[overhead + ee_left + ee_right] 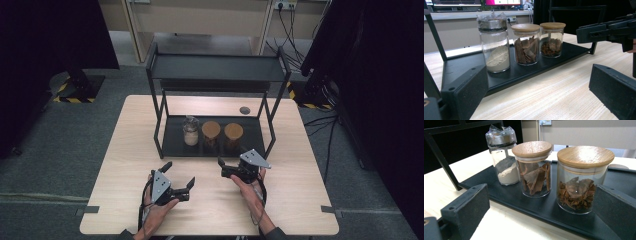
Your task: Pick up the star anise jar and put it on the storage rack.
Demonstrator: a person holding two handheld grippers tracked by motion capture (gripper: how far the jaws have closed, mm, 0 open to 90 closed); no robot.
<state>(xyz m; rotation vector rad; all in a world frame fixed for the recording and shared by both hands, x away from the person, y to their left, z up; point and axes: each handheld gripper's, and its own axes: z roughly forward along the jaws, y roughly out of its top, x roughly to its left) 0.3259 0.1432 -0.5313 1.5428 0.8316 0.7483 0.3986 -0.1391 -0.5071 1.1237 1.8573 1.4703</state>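
Three glass jars stand in a row on the lower shelf point(172, 145) of a black two-tier rack. The left jar of pale powder point(190, 131) point(496, 50) point(504, 162) has a wrapped metal top. The cinnamon jar point(210, 134) point(525, 47) point(534, 172) and the star anise jar point(233, 136) point(551, 41) point(580, 185) have wooden lids. My left gripper point(177, 175) point(539, 95) hovers open over the table, front left of the rack. My right gripper point(223, 167) point(540, 212) is open at the shelf's front edge, its jaws empty, with the star anise jar just ahead.
The rack's top shelf point(215, 67) overhangs the jars, and its posts stand at the corners. A small grey disc point(244, 110) lies on the table behind the rack. Dark curtains and floor cables surround the table. Bare wood point(300, 200) spreads in front of the rack.
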